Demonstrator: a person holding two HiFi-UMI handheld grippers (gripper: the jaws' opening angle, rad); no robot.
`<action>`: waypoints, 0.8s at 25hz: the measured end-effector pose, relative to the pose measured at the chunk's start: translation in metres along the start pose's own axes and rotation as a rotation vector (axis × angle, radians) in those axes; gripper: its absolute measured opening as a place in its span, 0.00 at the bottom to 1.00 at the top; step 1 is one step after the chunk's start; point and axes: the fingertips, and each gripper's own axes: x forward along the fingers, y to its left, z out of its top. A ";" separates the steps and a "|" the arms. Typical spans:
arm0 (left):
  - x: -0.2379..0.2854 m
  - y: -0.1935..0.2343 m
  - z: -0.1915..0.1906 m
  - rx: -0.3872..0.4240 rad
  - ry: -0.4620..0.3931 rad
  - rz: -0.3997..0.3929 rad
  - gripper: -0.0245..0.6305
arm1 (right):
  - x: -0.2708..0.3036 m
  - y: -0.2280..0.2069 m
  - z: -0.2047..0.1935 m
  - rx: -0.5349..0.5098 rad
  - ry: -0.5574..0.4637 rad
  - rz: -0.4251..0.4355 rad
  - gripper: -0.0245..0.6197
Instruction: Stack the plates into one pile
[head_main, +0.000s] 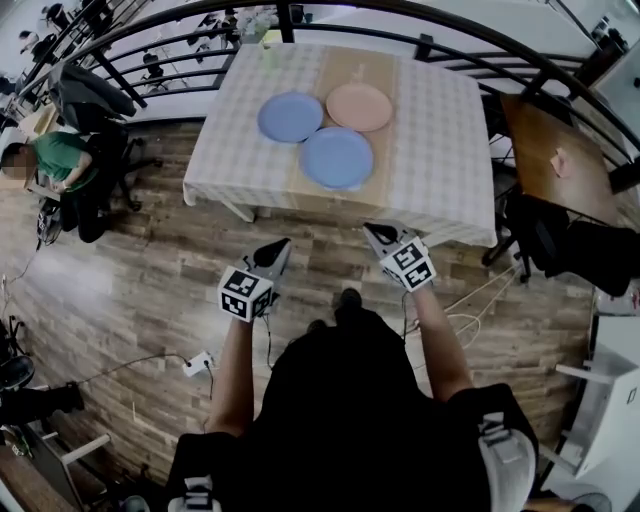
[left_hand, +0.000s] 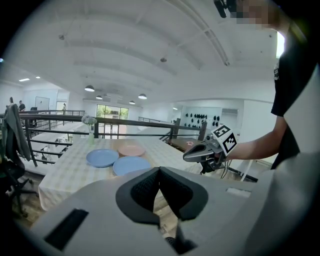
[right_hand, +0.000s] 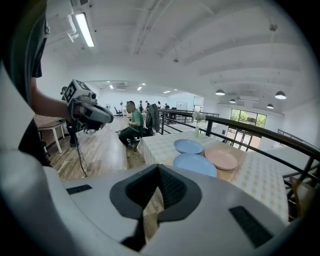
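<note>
— Starting at the left hand-held gripper (head_main: 280, 246): jaws pressed together, nothing between them. Same at the right hand-held gripper (head_main: 374, 232): pads meeting, nothing held. Both out over the wooden floor (head_main: 150, 300), short of the table (head_main: 440, 150).

— Noted. And ahead of the tips?

— Straight ahead and well apart from both, on the table: three plates, none stacked yet. Nearest, a blue plate (head_main: 337, 158), lying about midway between the two lines of aim, seemingly a shade closer to the right one. Beyond it and leftward, a second blue plate (head_main: 290, 117). Beyond and rightward, a pink plate (head_main: 359, 107). All flat, with rims touching or nearly so; hard to say which.

— So two blue, one pink. Any long axis to mind?

— None, all of them round, so probably any rim approach as good as another. Likely need: stepping forward first, then opening up at a rim.

— Anything else out there?

— Far off to the left, a seated person (head_main: 60, 165). Off to the right, a brown side table (head_main: 550, 150).
</note>
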 end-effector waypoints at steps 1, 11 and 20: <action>0.005 0.000 0.003 0.001 -0.001 0.006 0.04 | 0.002 -0.007 -0.001 -0.005 -0.002 0.007 0.04; 0.046 0.010 0.022 -0.024 -0.004 0.081 0.04 | 0.021 -0.055 -0.004 -0.035 0.015 0.094 0.04; 0.066 0.014 0.023 -0.049 -0.016 0.125 0.04 | 0.039 -0.072 -0.004 -0.084 0.029 0.156 0.04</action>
